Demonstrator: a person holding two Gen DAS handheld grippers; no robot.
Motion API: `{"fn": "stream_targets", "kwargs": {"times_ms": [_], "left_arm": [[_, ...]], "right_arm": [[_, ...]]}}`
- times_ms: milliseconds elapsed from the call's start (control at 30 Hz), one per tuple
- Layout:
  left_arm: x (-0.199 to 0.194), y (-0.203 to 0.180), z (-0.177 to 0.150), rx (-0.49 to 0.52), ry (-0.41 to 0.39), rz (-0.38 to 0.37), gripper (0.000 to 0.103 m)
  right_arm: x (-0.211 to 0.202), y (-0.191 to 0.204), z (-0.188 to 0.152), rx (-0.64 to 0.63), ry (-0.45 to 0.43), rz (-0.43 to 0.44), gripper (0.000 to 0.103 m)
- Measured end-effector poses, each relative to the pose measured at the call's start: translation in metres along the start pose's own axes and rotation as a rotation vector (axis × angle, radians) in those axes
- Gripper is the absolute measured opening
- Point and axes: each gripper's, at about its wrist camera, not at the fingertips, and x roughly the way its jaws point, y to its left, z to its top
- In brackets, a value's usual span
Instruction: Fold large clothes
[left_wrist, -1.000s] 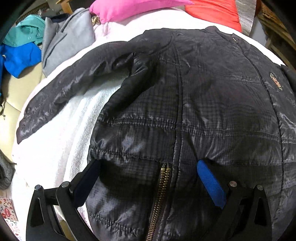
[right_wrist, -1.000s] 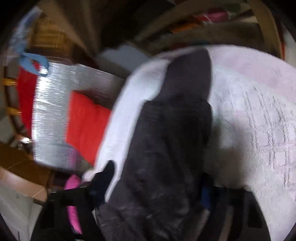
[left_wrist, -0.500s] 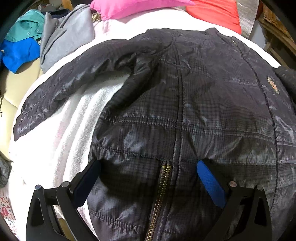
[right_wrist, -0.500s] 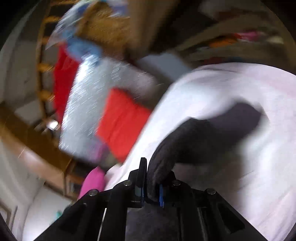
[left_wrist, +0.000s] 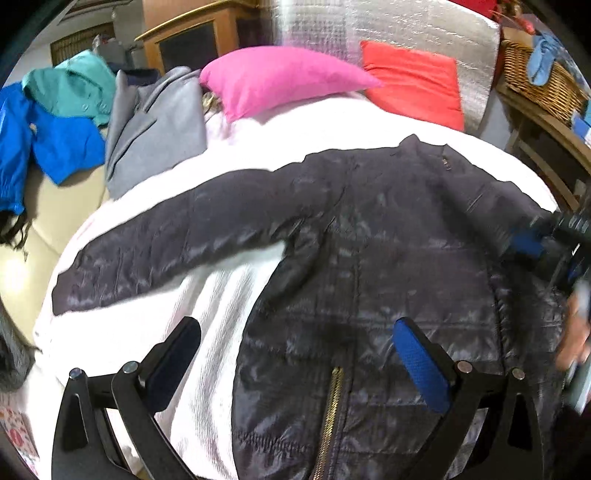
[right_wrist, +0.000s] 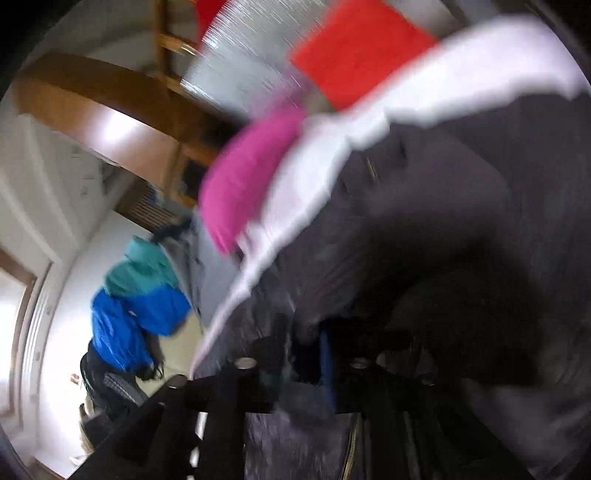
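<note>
A black quilted jacket (left_wrist: 369, 258) lies front-up on the white bed cover (left_wrist: 207, 332), its brass zipper (left_wrist: 332, 413) toward me and one sleeve (left_wrist: 166, 251) stretched out to the left. My left gripper (left_wrist: 295, 347) hangs open above the hem, touching nothing. My right gripper (left_wrist: 550, 258) comes in over the jacket's right side. In the blurred right wrist view its jaws are opening, with dark fabric of the other sleeve (right_wrist: 461, 288) still between the fingers of the right gripper (right_wrist: 301, 350). A hand (left_wrist: 576, 332) shows at the right edge.
A pink pillow (left_wrist: 280, 81) and a red pillow (left_wrist: 417, 81) lie at the head of the bed. A grey garment (left_wrist: 155, 122), a blue jacket (left_wrist: 48, 144) and a teal one (left_wrist: 74, 85) are piled at left. A wicker basket (left_wrist: 539, 77) sits on a wooden stand at right.
My left gripper rose off the hem and tilted up, showing the whole bed. My right gripper closed on the right sleeve, swept it fast over the jacket body, and its jaws now stand wider.
</note>
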Motion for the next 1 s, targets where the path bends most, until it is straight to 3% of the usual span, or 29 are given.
{"fn": "stream_targets", "kwargs": {"times_ms": [33, 67, 167, 300, 433, 533, 700, 767, 833, 1000], "left_arm": [[0.001, -0.004, 0.003, 0.010, -0.004, -0.008, 0.103], [0.007, -0.013, 0.009, 0.025, -0.011, -0.027, 0.103], [0.009, -0.028, 0.023, 0.055, -0.021, -0.078, 0.103], [0.009, -0.070, 0.049, 0.088, -0.041, -0.149, 0.103], [0.022, -0.129, 0.065, 0.164, -0.053, -0.177, 0.103], [0.044, -0.183, 0.069, 0.237, -0.007, -0.166, 0.103], [0.082, -0.230, 0.072, 0.293, 0.015, -0.079, 0.103], [0.093, -0.233, 0.075, 0.279, 0.021, -0.073, 0.093], [0.101, -0.228, 0.077, 0.255, 0.046, -0.104, 0.054], [0.111, -0.192, 0.084, 0.145, 0.071, -0.113, 0.043]], "right_arm": [[0.001, -0.006, -0.005, 0.030, 0.019, 0.012, 0.064], [-0.003, -0.011, -0.007, 0.038, 0.017, 0.024, 0.074], [-0.031, -0.015, -0.011, 0.008, 0.005, 0.019, 0.083], [-0.094, -0.027, -0.021, -0.012, -0.050, 0.066, 0.084], [-0.174, -0.074, -0.013, 0.095, -0.337, -0.021, 0.084], [-0.186, -0.098, -0.003, 0.178, -0.449, -0.130, 0.084], [-0.159, -0.123, 0.006, 0.226, -0.470, -0.254, 0.082], [-0.152, -0.123, 0.006, 0.201, -0.472, -0.295, 0.075], [-0.150, -0.123, 0.001, 0.134, -0.494, -0.339, 0.072], [-0.156, -0.126, -0.004, 0.026, -0.496, -0.407, 0.073]]}}
